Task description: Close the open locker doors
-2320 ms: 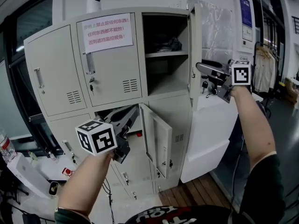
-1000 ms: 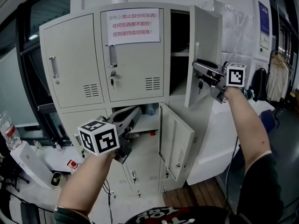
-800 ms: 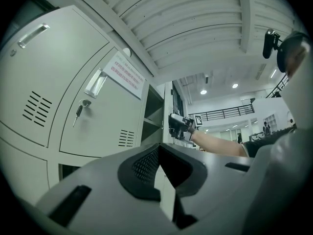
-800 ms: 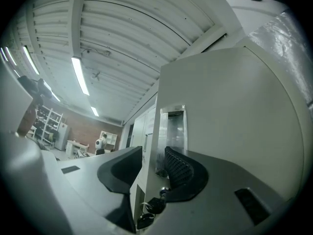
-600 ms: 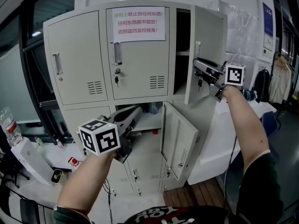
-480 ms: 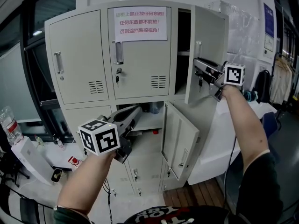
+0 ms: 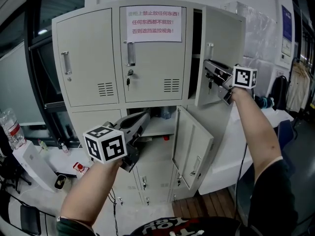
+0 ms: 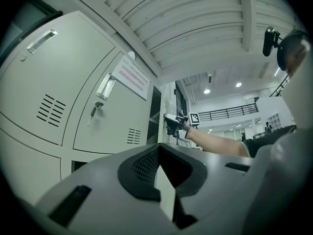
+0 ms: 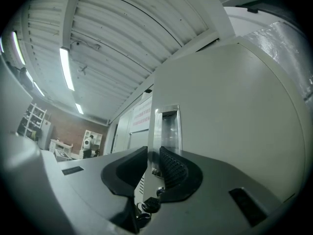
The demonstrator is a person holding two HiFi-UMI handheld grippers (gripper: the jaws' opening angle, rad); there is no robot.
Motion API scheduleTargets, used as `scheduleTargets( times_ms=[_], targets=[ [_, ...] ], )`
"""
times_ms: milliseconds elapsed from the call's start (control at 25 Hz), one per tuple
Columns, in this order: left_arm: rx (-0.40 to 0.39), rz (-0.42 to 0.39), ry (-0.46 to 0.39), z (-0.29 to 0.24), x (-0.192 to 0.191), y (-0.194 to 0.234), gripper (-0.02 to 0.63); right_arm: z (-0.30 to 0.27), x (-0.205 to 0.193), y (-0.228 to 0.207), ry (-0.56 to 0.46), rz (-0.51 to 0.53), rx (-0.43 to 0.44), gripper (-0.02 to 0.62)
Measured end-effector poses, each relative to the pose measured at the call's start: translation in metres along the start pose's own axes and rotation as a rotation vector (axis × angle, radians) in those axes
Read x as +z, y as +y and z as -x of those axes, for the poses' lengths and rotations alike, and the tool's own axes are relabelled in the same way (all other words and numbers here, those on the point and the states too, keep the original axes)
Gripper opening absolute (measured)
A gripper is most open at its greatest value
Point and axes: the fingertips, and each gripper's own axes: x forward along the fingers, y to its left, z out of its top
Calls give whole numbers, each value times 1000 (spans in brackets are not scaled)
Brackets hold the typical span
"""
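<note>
- Upper left door [image 7: 81, 58], at the locker cabinet's [image 7: 162, 186] top left corner, sits flush, handle near its left edge.
- Upper middle door [image 7: 155, 68] is flush too. A paper sign [image 7: 154, 23] hangs along its top edge, and a key [image 7: 129, 76] sits in the lock under the handle.
- Left gripper [image 7: 145, 116] is held in front of the cabinet's middle, pointing into the open lower middle compartment [image 7: 152, 124]. In the left gripper view its tips [image 8: 158, 147] meet, with nothing between them and clear of every door.
- Lower door [image 7: 194, 151] stands swung well out from the right edge of that compartment, face turned to the right, handle near its outer edge. Small things lie on the shelf behind it, too dim to name.
- Upper right door [image 7: 221, 53], at the cabinet's top right corner, is partly swung in. A narrow dark gap remains between its free left edge and the middle door.
- Right gripper [image 7: 206, 67] is at that free edge, just below the handle [image 7: 210, 50]. Its jaws have just been closing. In the right gripper view they [image 9: 152, 153] straddle the door's edge, pads seeming to press both faces, with keys hanging right beneath.
</note>
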Motion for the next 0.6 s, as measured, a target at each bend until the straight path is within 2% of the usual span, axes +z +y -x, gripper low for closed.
scheduleTargets(
  times_ms=[600],
  targets=[
    [24,6,3,16,-3,13,8,-26,-13,-28,48,16,-194,84]
  ],
)
